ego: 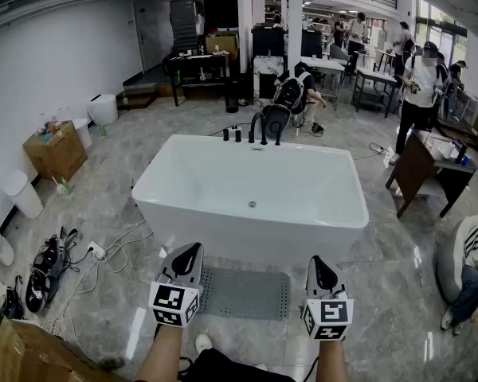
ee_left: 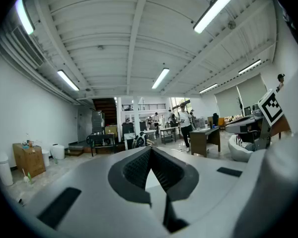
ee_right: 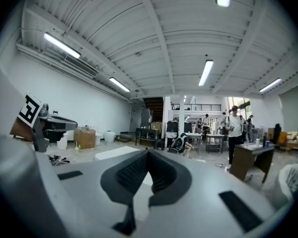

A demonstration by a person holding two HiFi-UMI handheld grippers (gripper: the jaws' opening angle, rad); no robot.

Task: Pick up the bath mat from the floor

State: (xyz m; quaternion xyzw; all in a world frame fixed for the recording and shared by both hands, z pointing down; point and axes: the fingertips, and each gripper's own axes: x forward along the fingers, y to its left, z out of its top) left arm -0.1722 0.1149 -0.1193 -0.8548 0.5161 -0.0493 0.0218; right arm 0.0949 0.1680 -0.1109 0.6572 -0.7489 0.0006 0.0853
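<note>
A grey perforated bath mat (ego: 247, 293) lies flat on the marble floor, right in front of the white bathtub (ego: 251, 193). My left gripper (ego: 188, 253) hangs above the mat's left end, jaws shut and empty. My right gripper (ego: 319, 269) hovers just past the mat's right end, also shut with nothing in it. In the left gripper view the gripper (ee_left: 150, 150) points level across the room, its tips meeting. In the right gripper view the gripper (ee_right: 148, 153) shows the same closed tips. Neither gripper view shows the mat.
Black cables and a power strip (ego: 95, 251) lie on the floor at left, with a cardboard box (ego: 56, 151) and white bins (ego: 21, 193) beyond. A wooden desk (ego: 430, 169) stands at right. People stand and crouch at the back. A shoe (ego: 202, 343) shows below the mat.
</note>
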